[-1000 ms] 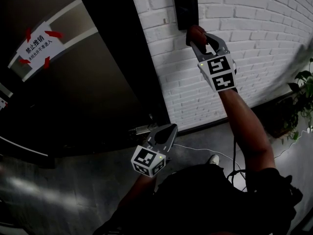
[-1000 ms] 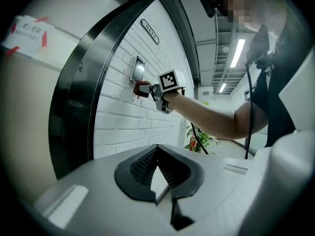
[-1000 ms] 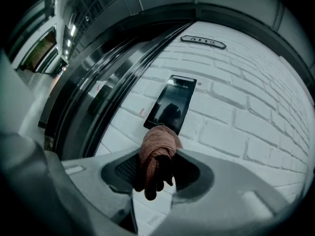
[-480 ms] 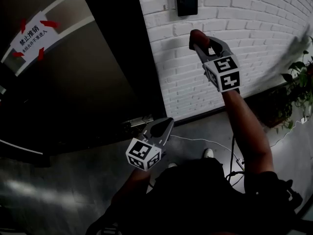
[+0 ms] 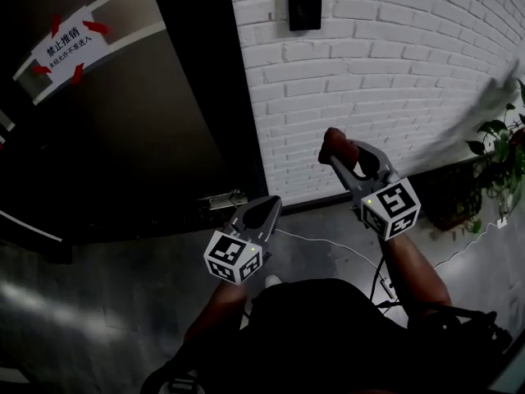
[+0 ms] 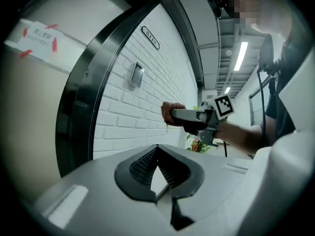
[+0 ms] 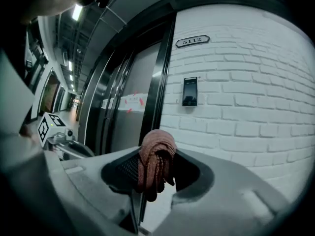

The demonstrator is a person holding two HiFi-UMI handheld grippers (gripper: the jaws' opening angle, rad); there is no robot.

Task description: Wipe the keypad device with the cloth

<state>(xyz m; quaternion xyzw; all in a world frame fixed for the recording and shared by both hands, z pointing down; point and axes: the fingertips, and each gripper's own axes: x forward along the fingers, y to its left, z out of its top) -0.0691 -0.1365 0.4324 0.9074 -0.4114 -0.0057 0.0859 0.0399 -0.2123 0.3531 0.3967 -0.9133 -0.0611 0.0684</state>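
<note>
The keypad device (image 5: 304,2) is a black panel high on the white brick wall; it also shows in the right gripper view (image 7: 190,91) and the left gripper view (image 6: 137,75). My right gripper (image 5: 339,148) hangs well below it, away from the wall, shut on a bunched reddish cloth (image 5: 335,141). The cloth (image 7: 156,160) sticks up between the right gripper (image 7: 155,170) jaws. My left gripper (image 5: 267,207) is lower, near the door's foot, shut with nothing in it (image 6: 157,149). From the left I see the right gripper (image 6: 189,116) holding the cloth (image 6: 168,113).
A dark door (image 5: 148,138) with a white sign with red arrows (image 5: 70,43) stands left of the brick wall (image 5: 394,72). A potted plant (image 5: 499,158) is at the right. A white cable (image 5: 328,245) runs over the grey floor. A number plate (image 7: 192,41) hangs above the keypad.
My right gripper, with the cloth, has come off the keypad device and dropped down and back from the wall. The left gripper has barely shifted.
</note>
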